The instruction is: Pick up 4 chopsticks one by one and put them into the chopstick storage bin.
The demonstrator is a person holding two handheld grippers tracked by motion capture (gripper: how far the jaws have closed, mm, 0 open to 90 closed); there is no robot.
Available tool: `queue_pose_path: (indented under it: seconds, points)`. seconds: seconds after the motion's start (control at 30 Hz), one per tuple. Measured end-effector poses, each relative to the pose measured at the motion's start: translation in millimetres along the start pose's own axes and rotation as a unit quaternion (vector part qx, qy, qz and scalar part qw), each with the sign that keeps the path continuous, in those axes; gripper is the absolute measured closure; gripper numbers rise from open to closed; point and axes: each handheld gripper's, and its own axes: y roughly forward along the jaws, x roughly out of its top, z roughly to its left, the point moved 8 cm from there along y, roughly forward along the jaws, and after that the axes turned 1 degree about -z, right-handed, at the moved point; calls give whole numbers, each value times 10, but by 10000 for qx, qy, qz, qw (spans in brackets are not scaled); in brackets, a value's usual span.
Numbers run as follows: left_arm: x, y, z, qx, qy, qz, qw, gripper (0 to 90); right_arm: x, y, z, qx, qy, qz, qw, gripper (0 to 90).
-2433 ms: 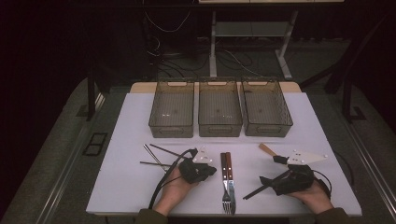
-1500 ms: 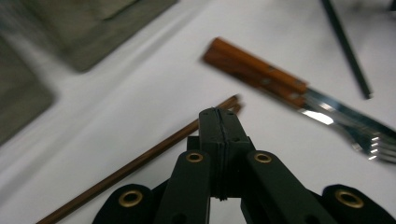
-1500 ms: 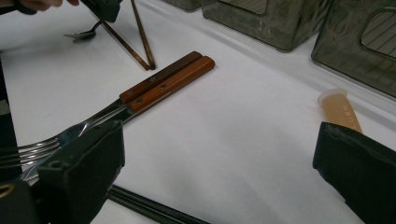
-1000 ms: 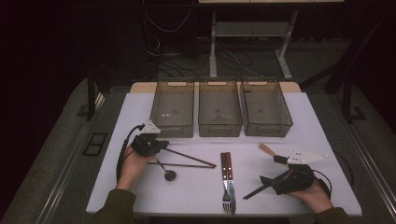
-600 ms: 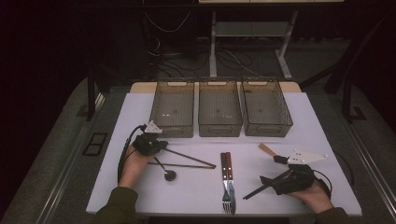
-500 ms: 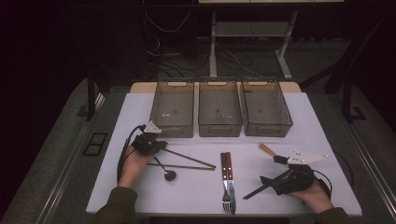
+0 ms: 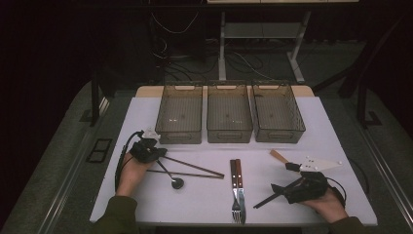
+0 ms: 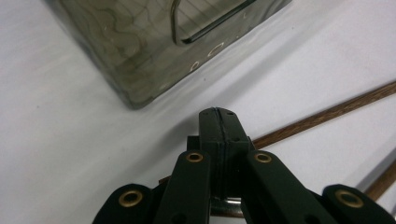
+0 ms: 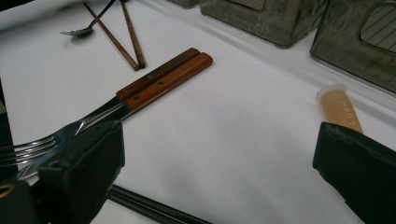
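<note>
L tongs now by left bin, closed on chopstick end – pick-up apparently made; R tongs open, idle on tabletop.

The worktop is a white rectangular surface with a strip of pale wood showing along its far edge. It is lit from above, and the rest of the room falls off into near darkness. Grey carpeted floor surrounds it, with a metal rail running along the left side and another along the right. A small dark double floor plate lies left of the worktop. Behind it stands a desk frame with pale legs and a crossbar, with loose cables on the floor beneath it. Dark stand legs rise at the right
</note>
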Motion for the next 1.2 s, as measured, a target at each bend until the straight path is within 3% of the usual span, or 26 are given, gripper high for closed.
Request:
queue_pose_path:
  seconds: [0.77,0.9,1.0,1.2]
  points:
    - [-127,-169,-68,-69,27,35,10000,895,1,-1,1,-13,6,-1,10000,24]
    - [-91,-168,-19,23,95,-61,9999,895,-1,2,3,-14,-4,8,10000,24]
    - [-86,-142,70,287,112,-22,9995,895,-1,2,1,-15,-7,7,10000,24]
    - [-158,-144,113,285,40,118,9995,895,-2,4,-2,-12,-1,10,10000,24]
